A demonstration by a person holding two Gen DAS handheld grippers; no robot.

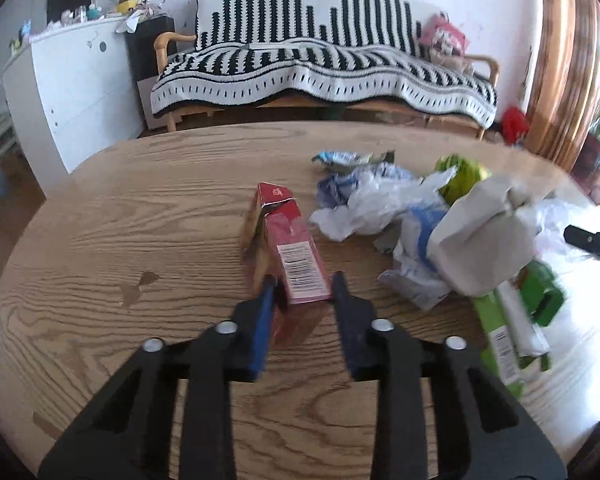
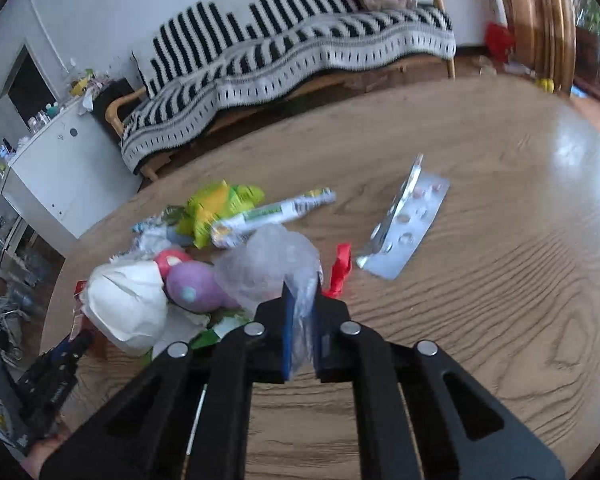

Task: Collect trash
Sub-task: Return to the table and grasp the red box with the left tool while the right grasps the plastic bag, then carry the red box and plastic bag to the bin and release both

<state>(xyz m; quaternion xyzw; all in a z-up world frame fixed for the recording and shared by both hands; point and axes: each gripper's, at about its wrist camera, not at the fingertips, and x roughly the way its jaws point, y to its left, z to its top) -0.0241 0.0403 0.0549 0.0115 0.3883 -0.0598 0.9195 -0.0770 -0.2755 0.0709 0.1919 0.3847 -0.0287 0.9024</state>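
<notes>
In the left wrist view my left gripper (image 1: 302, 286) is open around the near end of a red carton (image 1: 290, 244) lying on the wooden table (image 1: 140, 240); whether the fingers touch it I cannot tell. To its right lie crumpled white plastic (image 1: 364, 204), a grey paper bag (image 1: 484, 236) and a green box (image 1: 500, 340). In the right wrist view my right gripper (image 2: 302, 284) is shut on a clear plastic bag (image 2: 272, 260). A white crumpled bag (image 2: 128, 308), a purple ball (image 2: 192, 284), a yellow-green wrapper (image 2: 216, 208) and a long tube wrapper (image 2: 272, 212) lie to its left.
A silver blister pack (image 2: 408, 224) and a red scrap (image 2: 340, 266) lie right of the pile. A striped sofa (image 1: 324, 64) and a white cabinet (image 1: 80, 80) stand beyond the table. My left gripper shows at the lower left in the right wrist view (image 2: 60, 368).
</notes>
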